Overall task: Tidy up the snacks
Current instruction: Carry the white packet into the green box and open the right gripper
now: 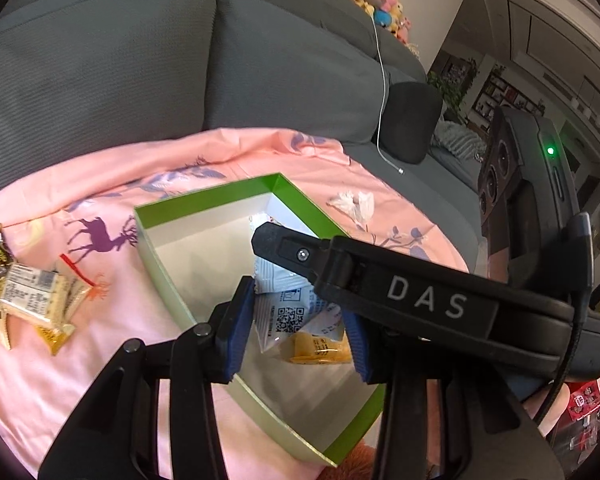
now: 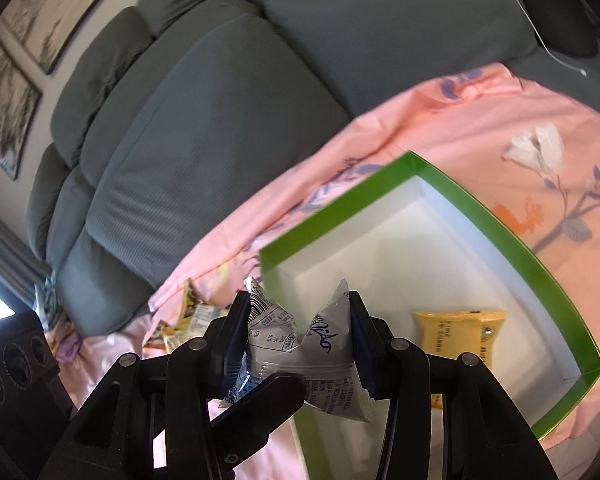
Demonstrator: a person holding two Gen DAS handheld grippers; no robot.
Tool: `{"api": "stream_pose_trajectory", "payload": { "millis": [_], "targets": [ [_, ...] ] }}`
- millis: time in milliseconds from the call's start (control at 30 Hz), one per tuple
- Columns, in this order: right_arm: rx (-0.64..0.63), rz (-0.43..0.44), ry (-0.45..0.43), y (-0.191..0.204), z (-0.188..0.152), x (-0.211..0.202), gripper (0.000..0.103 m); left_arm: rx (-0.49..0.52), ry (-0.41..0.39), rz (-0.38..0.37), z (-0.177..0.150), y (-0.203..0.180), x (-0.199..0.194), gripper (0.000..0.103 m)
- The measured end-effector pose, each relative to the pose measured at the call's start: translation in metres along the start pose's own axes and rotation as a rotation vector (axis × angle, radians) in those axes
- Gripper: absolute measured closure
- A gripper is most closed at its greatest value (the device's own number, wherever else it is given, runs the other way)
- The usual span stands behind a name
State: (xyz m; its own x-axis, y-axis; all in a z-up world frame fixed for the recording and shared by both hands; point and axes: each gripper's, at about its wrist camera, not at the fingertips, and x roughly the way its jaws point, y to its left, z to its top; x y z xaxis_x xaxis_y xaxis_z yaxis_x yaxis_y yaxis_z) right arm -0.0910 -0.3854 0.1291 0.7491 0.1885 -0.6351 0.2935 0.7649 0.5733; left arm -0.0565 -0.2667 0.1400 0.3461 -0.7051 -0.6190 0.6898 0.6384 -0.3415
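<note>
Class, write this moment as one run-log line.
right gripper: shut on white packet, over green box | left gripper: open, empty | yellow packet: in box | loose snacks: on pink cloth

The left hand-held gripper point(image 1: 300, 316) is built from matte black plastic links joined by round grey pins, and its fingers are faced with ribbed blue pads point(image 1: 240, 320). The right hand-held gripper point(image 2: 300, 336) is made of the same black links with grey pins. In the left wrist view its black body is marked "DAS" in pale letters, fitted with one silver screw point(image 1: 302, 255), and trailed by a thin black cable point(image 1: 576, 344).
</note>
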Motion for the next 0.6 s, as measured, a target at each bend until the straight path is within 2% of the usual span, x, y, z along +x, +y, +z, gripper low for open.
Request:
{"api": "stream_pose_trajectory", "payload": {
  "millis": [333,600],
  "targets": [
    [0.077,-0.055,0.062,-0.035,0.004,0.024,0.054,-0.025,0.095,-0.018,0.000,0.005,0.041,0.061],
    [0.121,-0.093,0.100,-0.051,0.002,0.034,0.054,-0.043,0.148,-0.019,-0.002,0.006,0.058,0.062]
  ]
}}
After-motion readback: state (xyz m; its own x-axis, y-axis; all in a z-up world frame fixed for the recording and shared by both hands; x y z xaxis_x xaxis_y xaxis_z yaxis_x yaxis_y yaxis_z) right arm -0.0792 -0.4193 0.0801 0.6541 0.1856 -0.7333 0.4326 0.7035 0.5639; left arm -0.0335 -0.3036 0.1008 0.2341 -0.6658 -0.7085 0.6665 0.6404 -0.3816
